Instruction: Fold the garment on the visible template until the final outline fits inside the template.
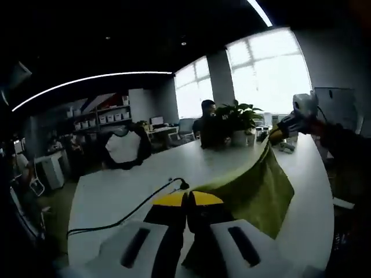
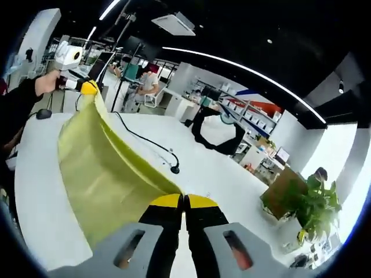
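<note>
An olive-green garment [image 1: 255, 185] hangs stretched in the air between my two grippers, above a white table [image 1: 110, 194]. My left gripper [image 1: 186, 200] has its yellow-tipped jaws pressed together on one corner of the cloth. The right gripper [image 1: 277, 134] holds the other corner at the upper right, with a hand behind it. In the right gripper view the garment [image 2: 98, 168] runs from my right gripper [image 2: 184, 201], shut on its edge, up to the left gripper [image 2: 88, 88] at the far left. The cloth sags toward the table [image 2: 232, 179] below.
A black cable ending in a small puck [image 1: 183, 185] [image 2: 174, 169] lies across the table. A black-and-white garment [image 1: 123, 147] [image 2: 220, 130] lies at the far end. A potted plant [image 1: 237, 119] [image 2: 316, 202] stands at one edge, with a seated person [image 1: 206, 110] behind it.
</note>
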`<state>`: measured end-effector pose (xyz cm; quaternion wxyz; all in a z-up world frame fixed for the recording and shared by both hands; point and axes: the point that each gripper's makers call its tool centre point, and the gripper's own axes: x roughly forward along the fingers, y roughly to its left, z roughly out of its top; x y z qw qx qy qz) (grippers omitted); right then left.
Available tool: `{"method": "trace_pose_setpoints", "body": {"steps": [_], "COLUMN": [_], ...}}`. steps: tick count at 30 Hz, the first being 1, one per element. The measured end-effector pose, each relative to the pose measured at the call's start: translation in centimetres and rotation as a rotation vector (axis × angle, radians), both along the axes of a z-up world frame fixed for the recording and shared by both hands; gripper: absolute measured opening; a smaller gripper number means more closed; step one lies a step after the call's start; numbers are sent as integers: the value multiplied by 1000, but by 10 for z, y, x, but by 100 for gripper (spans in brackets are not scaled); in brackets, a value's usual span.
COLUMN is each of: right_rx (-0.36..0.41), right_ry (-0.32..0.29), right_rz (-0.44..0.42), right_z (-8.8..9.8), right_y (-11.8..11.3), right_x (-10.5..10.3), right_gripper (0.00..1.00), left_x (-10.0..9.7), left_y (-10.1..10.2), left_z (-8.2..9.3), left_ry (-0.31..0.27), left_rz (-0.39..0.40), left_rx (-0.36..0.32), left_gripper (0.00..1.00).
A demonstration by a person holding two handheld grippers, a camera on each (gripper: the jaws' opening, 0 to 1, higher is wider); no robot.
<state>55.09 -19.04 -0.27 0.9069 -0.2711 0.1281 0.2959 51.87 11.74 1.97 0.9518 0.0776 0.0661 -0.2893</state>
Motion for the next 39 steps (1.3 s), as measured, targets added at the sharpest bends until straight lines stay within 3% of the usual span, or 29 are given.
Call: {"method": "trace_pose_setpoints", "body": {"steps": [4,7,12,16,19,22,29,39], "right_rx": [60,16,9,5,-9,14,-30,-83], "right_ry": [76,112,163,200,216,268,310,340], "right_rz": [-38,-34,-51,-66,-76,-89,-93,-115], "right_z": [-17,-33,-55,-73,-87,-108,-138,-167], "right_y": [-2,1,6,9,10,12,18,19], "right_x": [20,33,50,56,64,67,77,88], "right_gripper": [0,0,0,0,0,0,0,0], "left_x": [22,32,52,65,75,81,87,104], "left_y": [-3,-3,3,7,10,12,19,31], "left_z": [-15,-29,-54,-73,-96,-116,-155,-187], "left_ry": [5,44,82,111,157,186,249,335], "left_rz": [28,44,52,64,70,72,104,183], "left_rx": [82,116,184,198,172,218,339,263], "left_gripper": [3,3,3,3,3,3,3,3]}}
